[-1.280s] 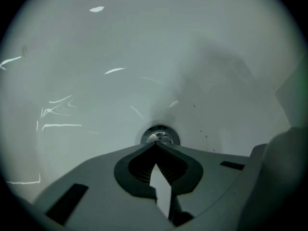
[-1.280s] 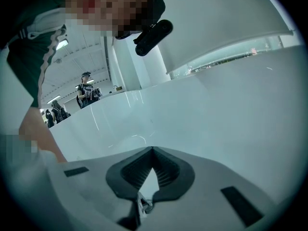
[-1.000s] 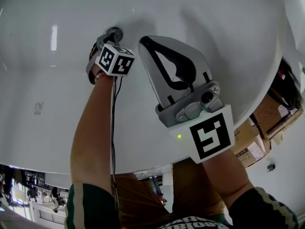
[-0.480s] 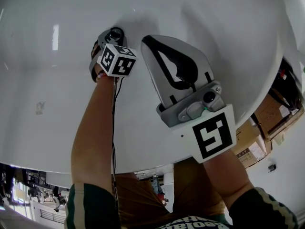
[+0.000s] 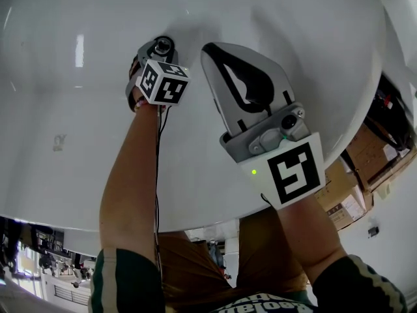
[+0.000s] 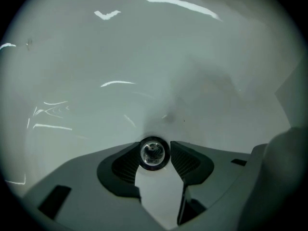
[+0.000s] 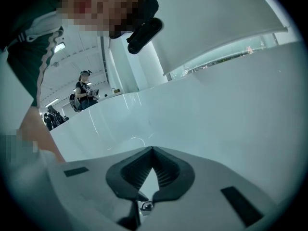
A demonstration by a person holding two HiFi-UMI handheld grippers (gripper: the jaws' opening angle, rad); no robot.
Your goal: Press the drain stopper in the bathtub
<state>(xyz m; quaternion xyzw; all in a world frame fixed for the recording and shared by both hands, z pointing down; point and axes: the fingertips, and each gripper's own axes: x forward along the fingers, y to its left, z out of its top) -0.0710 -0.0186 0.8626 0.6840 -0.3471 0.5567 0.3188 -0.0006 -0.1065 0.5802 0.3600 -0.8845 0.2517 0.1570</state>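
Observation:
The chrome drain stopper (image 6: 154,154) sits in the floor of the white bathtub (image 6: 144,57). My left gripper (image 6: 154,145) points steeply down at it. Its jaws have just been opening and now stand open, with the round stopper showing between the two fingertips; the pads do not press on it. In the head view the stopper (image 5: 163,44) peeks out just past the left gripper (image 5: 156,46) and its marker cube. My right gripper (image 5: 207,49) hovers to the right over the tub floor, shut with nothing in it; its tips (image 7: 153,149) meet.
The tub's near rim (image 5: 195,223) runs under both forearms. Cardboard boxes (image 5: 352,188) stand on the floor outside at the right. A faint mark (image 5: 58,142) lies on the tub floor at left. A person (image 7: 85,88) stands far beyond the tub.
The left gripper's jaws went from shut to open over the drain, and the stopper now shows beyond the cube. The right gripper stays shut in the same place.

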